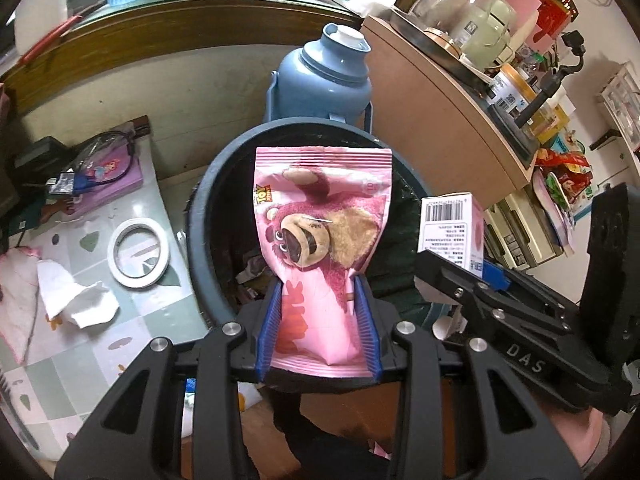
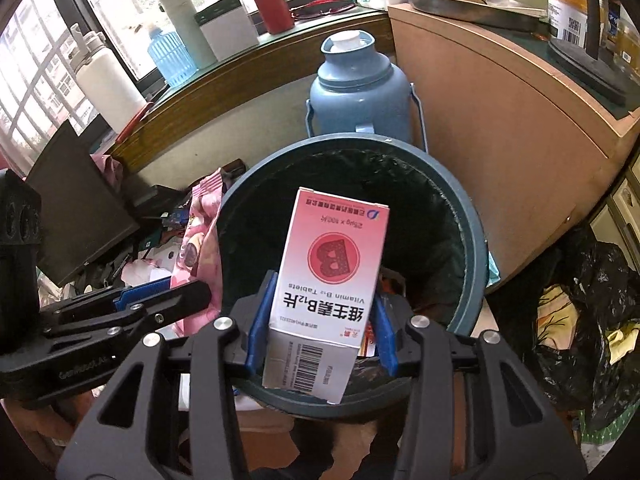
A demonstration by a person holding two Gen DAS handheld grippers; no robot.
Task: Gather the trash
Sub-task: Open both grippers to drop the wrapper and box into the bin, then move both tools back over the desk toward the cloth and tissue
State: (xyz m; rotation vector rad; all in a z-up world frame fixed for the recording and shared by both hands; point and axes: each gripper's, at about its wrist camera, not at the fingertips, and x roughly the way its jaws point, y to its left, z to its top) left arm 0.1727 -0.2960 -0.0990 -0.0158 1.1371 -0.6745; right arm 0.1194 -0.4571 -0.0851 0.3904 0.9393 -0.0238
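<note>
A pink snack bag point(image 1: 320, 220) printed with a plush bear stands upright between my left gripper's point(image 1: 318, 286) blue pads, which press on its lower part. It hangs over the mouth of a round dark bin point(image 1: 208, 188) with a black liner and scraps at the bottom. My right gripper point(image 2: 325, 294) is shut on a pink-and-white vitamin tablet box point(image 2: 332, 272), held over the same bin point(image 2: 476, 240). In the left wrist view the box point(image 1: 450, 232) shows at the right; in the right wrist view the bag point(image 2: 204, 240) shows at the left.
A blue thermos jug point(image 1: 320, 76) stands behind the bin against a wooden cabinet point(image 2: 500, 140). Left of the bin, a table holds a tape roll point(image 1: 140, 252) and crumpled tissue point(image 1: 80, 300). A black bag point(image 2: 592, 320) lies to the right.
</note>
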